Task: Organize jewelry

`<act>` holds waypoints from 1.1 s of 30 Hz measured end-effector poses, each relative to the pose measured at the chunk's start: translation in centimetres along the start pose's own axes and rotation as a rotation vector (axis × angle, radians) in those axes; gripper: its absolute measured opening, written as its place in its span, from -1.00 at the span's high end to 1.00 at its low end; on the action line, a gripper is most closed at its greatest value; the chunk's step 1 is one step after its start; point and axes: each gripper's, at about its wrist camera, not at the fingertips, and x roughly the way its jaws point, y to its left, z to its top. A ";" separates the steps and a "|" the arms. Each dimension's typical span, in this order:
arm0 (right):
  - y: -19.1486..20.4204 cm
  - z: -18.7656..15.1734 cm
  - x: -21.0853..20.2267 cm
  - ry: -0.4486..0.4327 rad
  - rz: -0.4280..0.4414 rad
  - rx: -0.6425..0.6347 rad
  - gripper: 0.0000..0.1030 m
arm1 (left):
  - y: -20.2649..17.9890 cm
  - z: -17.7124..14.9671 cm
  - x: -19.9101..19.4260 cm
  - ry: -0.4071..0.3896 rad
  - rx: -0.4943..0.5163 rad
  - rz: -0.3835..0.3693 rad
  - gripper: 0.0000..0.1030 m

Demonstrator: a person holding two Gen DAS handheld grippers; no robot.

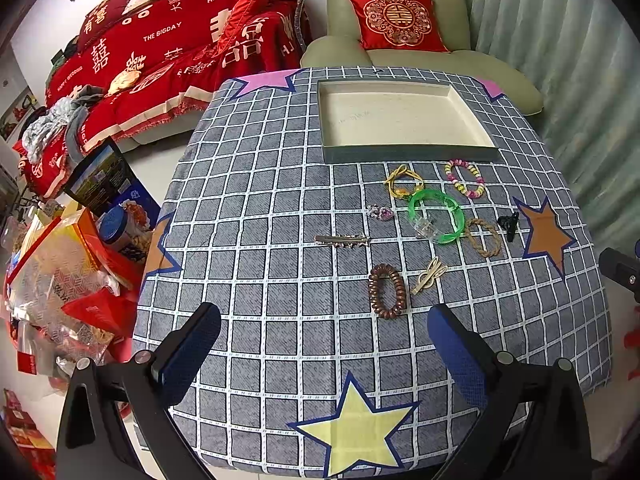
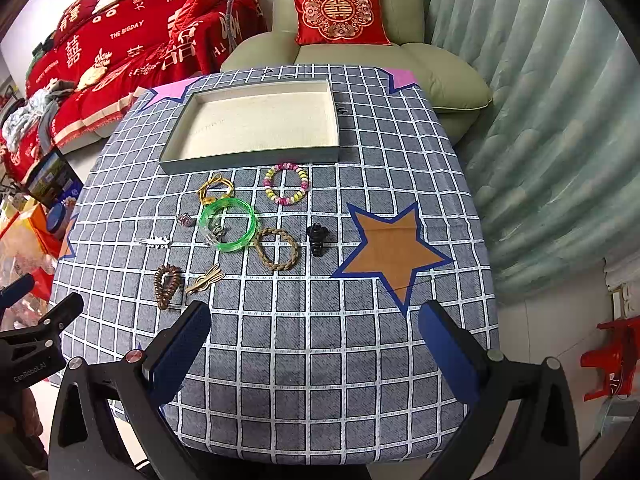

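While both our left claw [image 1: 324,344] and right claw [image 2: 314,338] hang spread wide and empty, we judge the coiled brown hair tie [image 1: 387,290], at one o'clock from the left claw, light and springy; pinch across one side of its loop.

Bright, even daylight, diffuse, from the curtain [image 2: 540,120] side. Faint, soft shadows under items. Sharp centre focus. Strong fisheye bending at worktop [image 1: 280,200] edges; black vignette in corners.

table [image 2: 280,360] w/ grey grid cloth: empty tray [image 2: 256,120] at far edge, jewelry pieces [image 2: 230,224] scattered just in front.
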 end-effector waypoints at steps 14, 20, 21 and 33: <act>-0.3 -0.3 -0.2 0.018 -0.022 0.021 -1.00 | 0.8 0.0 1.0 0.037 -0.007 -0.029 -1.00; -0.3 -0.4 0.8 0.065 -0.034 0.050 -1.00 | 1.9 0.0 3.0 0.098 -0.033 -0.082 -1.00; -0.2 -0.5 1.1 0.076 -0.034 0.055 -1.00 | 1.9 0.0 3.3 0.105 -0.030 -0.090 -1.00; 0.0 -0.8 5.6 0.193 -0.044 0.139 -1.00 | 0.6 -0.1 7.7 0.166 0.037 -0.199 -1.00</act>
